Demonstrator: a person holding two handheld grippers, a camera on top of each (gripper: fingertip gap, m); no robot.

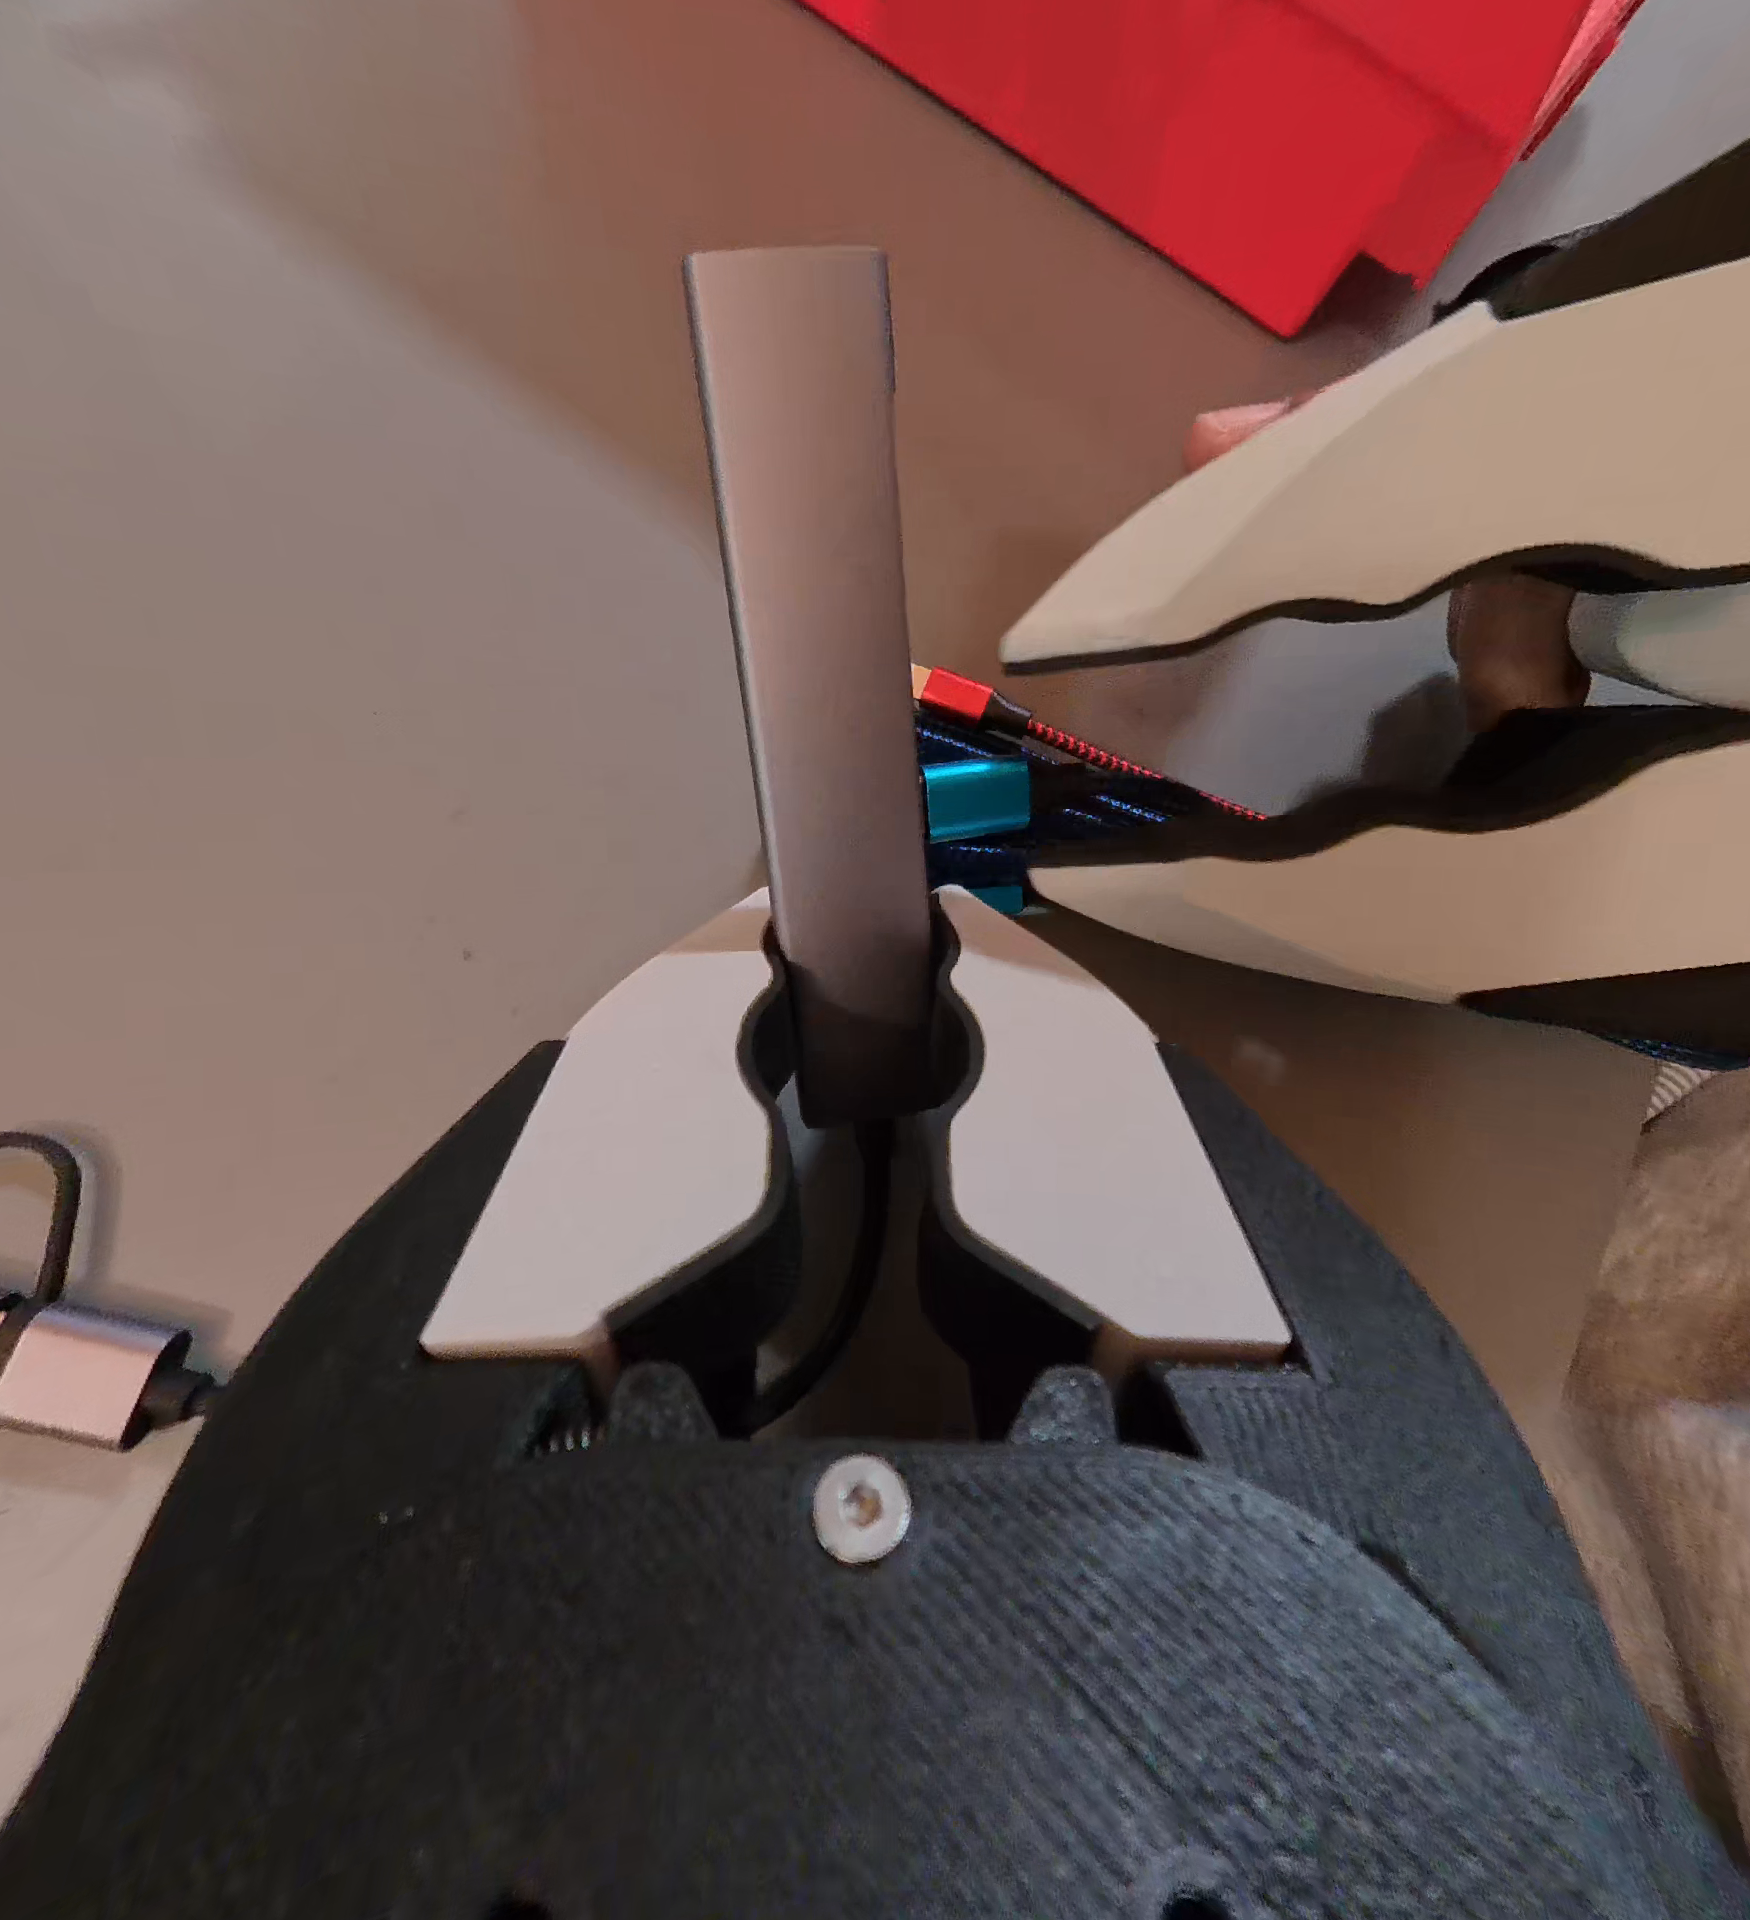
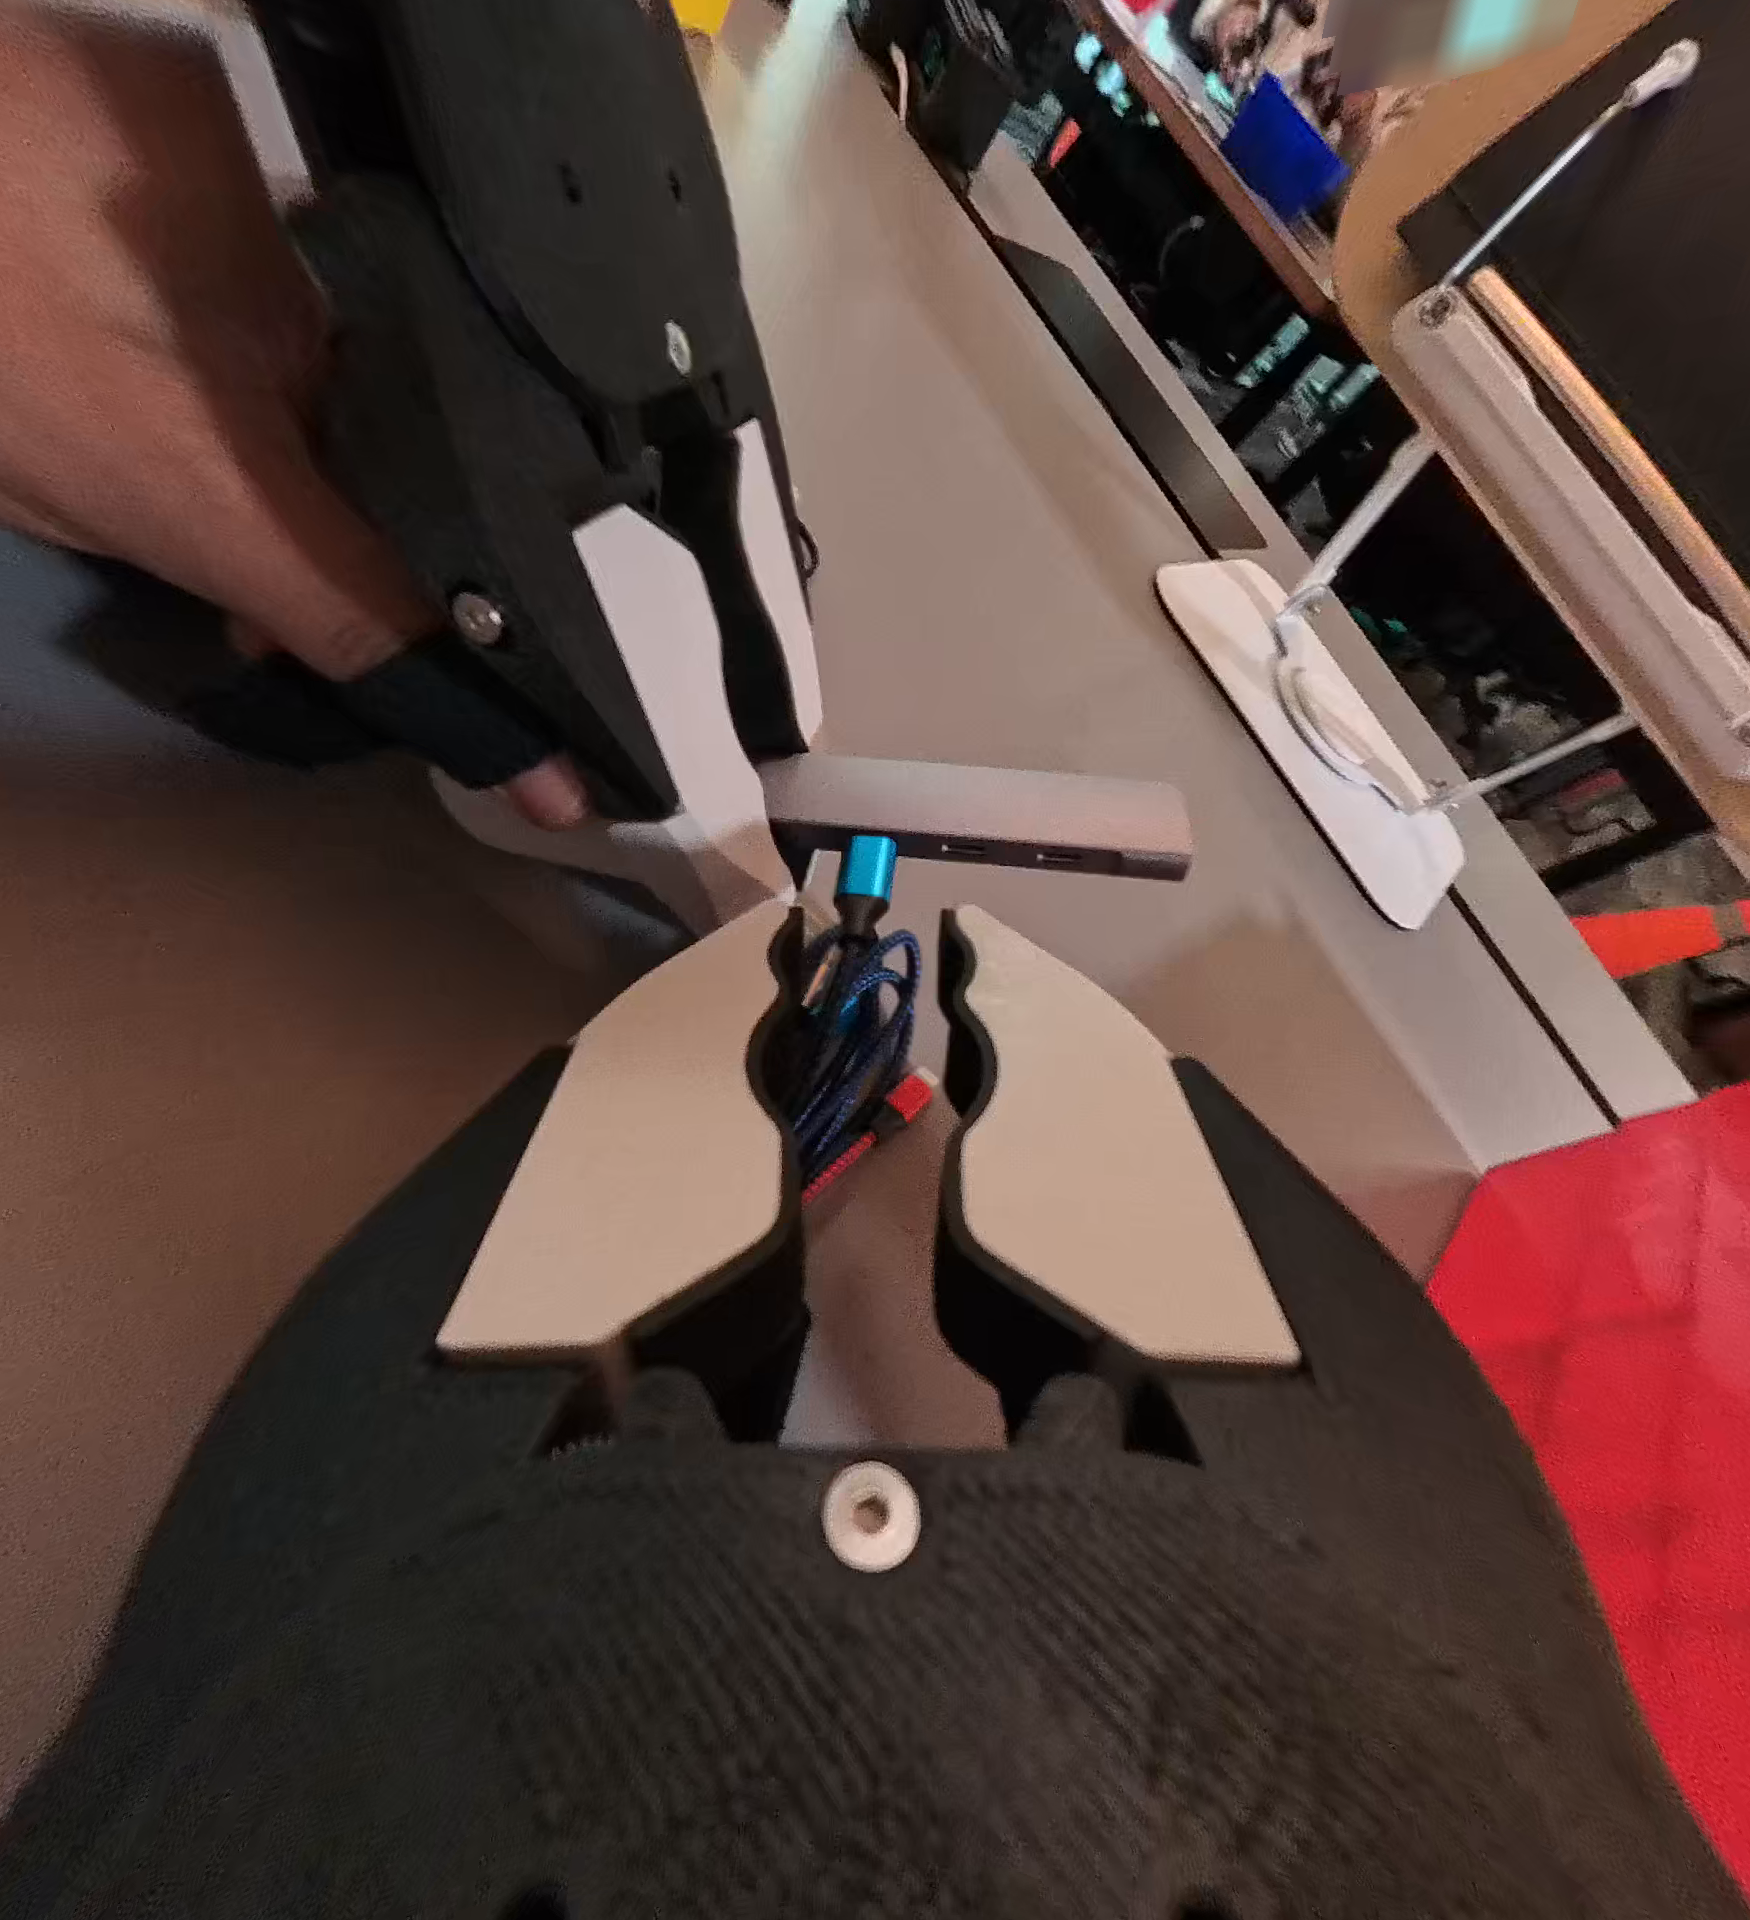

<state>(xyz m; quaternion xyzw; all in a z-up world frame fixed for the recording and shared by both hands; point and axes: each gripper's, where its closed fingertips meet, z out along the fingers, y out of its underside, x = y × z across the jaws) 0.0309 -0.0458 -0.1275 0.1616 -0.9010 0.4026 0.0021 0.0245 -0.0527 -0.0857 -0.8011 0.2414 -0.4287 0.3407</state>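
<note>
My left gripper is shut on one end of a grey USB hub, which sticks out forward from its jaws. The hub shows in the right wrist view lying level, held by the left gripper just above the table. A teal connector sits in a port on the hub's side. My right gripper is closed around the blue braided cable bundle just behind that connector. A red connector hangs loose in the bundle.
A second grey adapter with a looped black cord lies on the table at left. A red bag stands close on the right. A white stand base sits at the table's far edge. A hand holds the left gripper. One gripper's finger ends stand about 4 cm off the other's.
</note>
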